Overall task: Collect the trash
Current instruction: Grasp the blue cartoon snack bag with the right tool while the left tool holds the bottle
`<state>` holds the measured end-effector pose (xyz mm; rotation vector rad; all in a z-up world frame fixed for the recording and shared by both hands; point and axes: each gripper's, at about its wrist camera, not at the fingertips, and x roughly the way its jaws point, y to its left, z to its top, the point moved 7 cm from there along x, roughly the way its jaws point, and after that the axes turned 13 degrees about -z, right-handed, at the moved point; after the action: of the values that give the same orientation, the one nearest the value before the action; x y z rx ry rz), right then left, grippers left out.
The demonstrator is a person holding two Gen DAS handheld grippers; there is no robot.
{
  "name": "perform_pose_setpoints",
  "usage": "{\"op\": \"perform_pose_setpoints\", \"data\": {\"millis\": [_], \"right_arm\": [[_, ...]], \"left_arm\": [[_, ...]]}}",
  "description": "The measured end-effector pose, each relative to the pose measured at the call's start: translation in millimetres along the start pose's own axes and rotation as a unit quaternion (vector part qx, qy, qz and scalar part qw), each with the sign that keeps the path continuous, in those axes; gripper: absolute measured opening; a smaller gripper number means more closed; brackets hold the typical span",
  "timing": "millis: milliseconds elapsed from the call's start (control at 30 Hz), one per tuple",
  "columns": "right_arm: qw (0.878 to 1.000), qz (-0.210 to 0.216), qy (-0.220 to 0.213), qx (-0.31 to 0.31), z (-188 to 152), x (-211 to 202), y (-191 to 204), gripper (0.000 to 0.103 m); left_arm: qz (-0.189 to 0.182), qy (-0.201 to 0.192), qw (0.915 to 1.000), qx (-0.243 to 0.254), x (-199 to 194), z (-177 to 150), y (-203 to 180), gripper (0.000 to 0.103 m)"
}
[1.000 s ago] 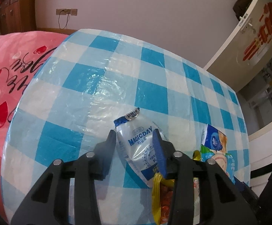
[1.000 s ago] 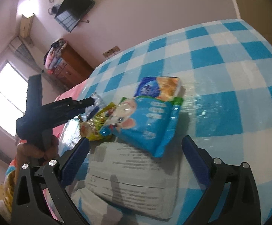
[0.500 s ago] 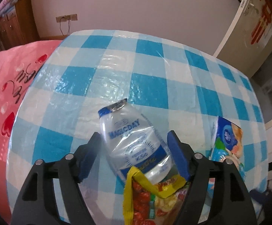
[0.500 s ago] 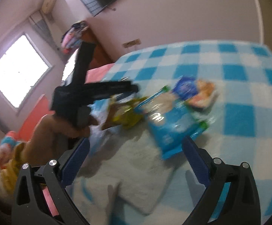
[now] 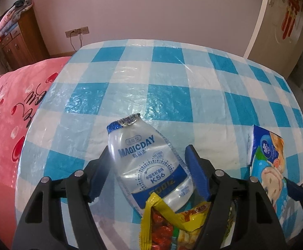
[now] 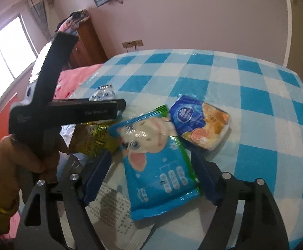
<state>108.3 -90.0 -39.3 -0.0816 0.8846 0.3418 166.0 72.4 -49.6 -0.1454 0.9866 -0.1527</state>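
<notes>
Looking along my left gripper [image 5: 147, 170], I am seeing a pink heart-print bedspread [image 5: 7, 112] at nine o'clock, beside the table's blue-and-white checked cloth [image 5: 151, 87]. My left tongs are standing fairly wide and are closing, with a crushed clear MAGICDAY bottle [image 5: 145, 162] lying between the blue pads [image 5: 197, 179]. The left pad is sitting just beside the bottle's side; the right pad is standing a little apart from it, so I am not gripping it. The bottle's foil mouth is pointing toward twelve o'clock, and its base is resting on a yellow snack wrapper [image 5: 168, 225] at six o'clock. At three o'clock a blue tissue pack [image 5: 270, 148] is lying near the cloth's edge.

Turning to the right wrist view, I am seeing a hand [image 6: 30, 154] at nine o'clock holding the other black gripper, whose fingers are reaching across above the yellow wrapper [image 6: 95, 141]; the bottle's top [image 6: 103, 93] is peeking out just beyond them. My right gripper [image 6: 151, 175] is also closing from a wide stance, and a blue wet-wipes pack with a cartoon rabbit [image 6: 159, 170] is lying between its pads, which are close to the pack's two long edges; I cannot tell whether they are touching it. The pack is resting partly on a printed white sheet [image 6: 113, 208] at six o'clock. At one o'clock the tissue pack [image 6: 199, 123] is lying just beside the wipes pack's upper corner.
</notes>
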Motion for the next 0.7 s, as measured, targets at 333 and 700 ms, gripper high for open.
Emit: {"op": "perform_pose_setpoints", "data": {"millis": [333, 700], "right_arm": [[1.0, -0.015, -0.002, 0.016, -3.9, 0.1, -7.5, 0.055], [0.998, -0.01, -0.019, 0.067, -8.6, -12.7, -18.9, 0.049]], "left_arm": [[-0.021, -0.014, 0.9995, -0.021, -5.7, 0.3, 6.0, 0.063], [-0.051, -0.026, 0.9971, -0.05, -14.4, -4.3, 20.6, 0.06]]}}
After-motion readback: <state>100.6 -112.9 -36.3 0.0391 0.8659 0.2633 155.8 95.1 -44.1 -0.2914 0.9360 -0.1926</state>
